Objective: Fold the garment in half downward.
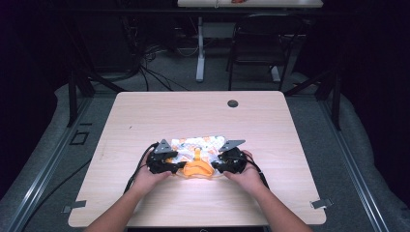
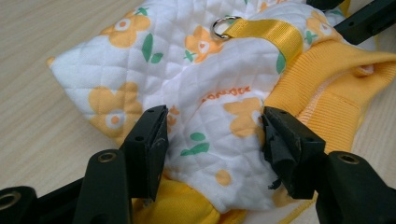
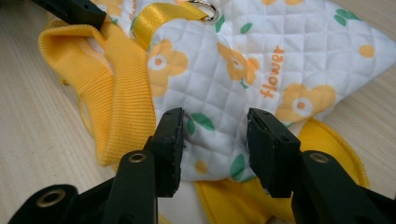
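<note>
A pale wooden worktop with rounded corners carries the work, and most of its surface lies bare. Beyond both tongs, bare wood reaches to the far edge, where a small dark round cap sits. Outward of the left tongs and of the right tongs bare wood runs to the side edges. The near edge lies behind them, past the person's hands and forearms.

Between the two tongs lies a small quilted garment, white with orange flowers and green leaves, bunched into a low heap. Its far corners spread flat on the wood beyond the tongs.

The left tongs stand apart around a fold of the quilted cloth. The cloth fills the gap, and the pads sit at its edges; whether they press on it cannot be told. The right tongs also stand well apart, a rounded flap of the quilted cloth between the pads, again with no clear sign of a pinch.

A ribbed yellow collar lies nearest the person, between the tips of the two tongs. A yellow webbing strap crosses the garment just beyond the tongs and ends at a small metal ring.
</note>
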### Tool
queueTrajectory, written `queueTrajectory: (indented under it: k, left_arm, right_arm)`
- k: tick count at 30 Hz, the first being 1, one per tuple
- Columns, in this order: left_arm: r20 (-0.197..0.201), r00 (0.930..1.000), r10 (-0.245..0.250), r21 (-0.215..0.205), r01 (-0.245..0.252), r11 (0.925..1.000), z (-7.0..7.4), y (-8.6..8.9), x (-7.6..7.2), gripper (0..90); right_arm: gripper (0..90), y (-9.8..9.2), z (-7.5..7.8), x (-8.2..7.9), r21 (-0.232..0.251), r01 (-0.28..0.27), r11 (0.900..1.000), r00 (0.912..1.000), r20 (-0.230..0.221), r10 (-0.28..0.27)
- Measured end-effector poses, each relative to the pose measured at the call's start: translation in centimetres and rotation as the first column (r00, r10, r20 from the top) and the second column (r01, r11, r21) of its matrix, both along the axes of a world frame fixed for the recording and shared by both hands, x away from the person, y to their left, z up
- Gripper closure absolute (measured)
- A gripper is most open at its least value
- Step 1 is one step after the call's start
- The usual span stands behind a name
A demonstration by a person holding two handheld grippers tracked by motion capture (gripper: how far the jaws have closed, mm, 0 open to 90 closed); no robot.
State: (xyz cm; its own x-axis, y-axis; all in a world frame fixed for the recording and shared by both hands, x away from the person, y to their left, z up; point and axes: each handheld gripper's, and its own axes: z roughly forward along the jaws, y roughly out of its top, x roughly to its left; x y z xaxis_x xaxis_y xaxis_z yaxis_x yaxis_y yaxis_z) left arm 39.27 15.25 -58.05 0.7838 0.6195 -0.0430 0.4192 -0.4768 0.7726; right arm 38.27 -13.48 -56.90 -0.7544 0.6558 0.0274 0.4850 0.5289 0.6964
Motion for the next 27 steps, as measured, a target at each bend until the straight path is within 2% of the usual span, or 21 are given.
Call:
queueTrajectory:
  k: [9,15,18,20,22,27]
  left_arm:
    - [0.015,0.9998,0.014,-0.025,-0.013,0.9996,0.1,0.0,0.1,42.0]
    - [0.010,0.9998,0.018,-0.081,-0.017,0.9966,1.1,0.4,-0.3,46.1]
    - [0.007,0.9997,0.023,-0.087,-0.022,0.9960,1.7,0.7,-0.6,47.7]
    - [-0.028,0.9990,0.034,-0.091,-0.036,0.9952,2.1,0.9,-0.7,49.4]
    - [-0.039,0.9988,0.032,-0.095,-0.035,0.9949,2.5,1.1,-1.0,50.3]
    - [-0.019,0.9994,0.030,-0.092,-0.032,0.9952,3.2,1.5,-2.1,50.2]
  right_arm:
    - [53.6,0.1,0.1,0.4,0.004,0.012,1.000,0.9999,0.005,-0.012]
    - [51.6,0.4,1.3,-0.3,0.004,0.012,1.000,0.9993,0.036,-0.012]
    - [50.8,0.5,2.1,-0.8,0.024,0.014,1.000,0.9989,0.044,-0.015]
    - [50.2,0.6,2.7,-1.1,0.034,0.013,0.999,0.9987,0.049,-0.015]
    - [49.5,0.6,3.0,-1.5,0.040,0.010,0.999,0.9987,0.050,-0.011]
    - [48.3,0.6,3.7,-2.4,0.029,0.002,1.000,0.9988,0.049,-0.003]
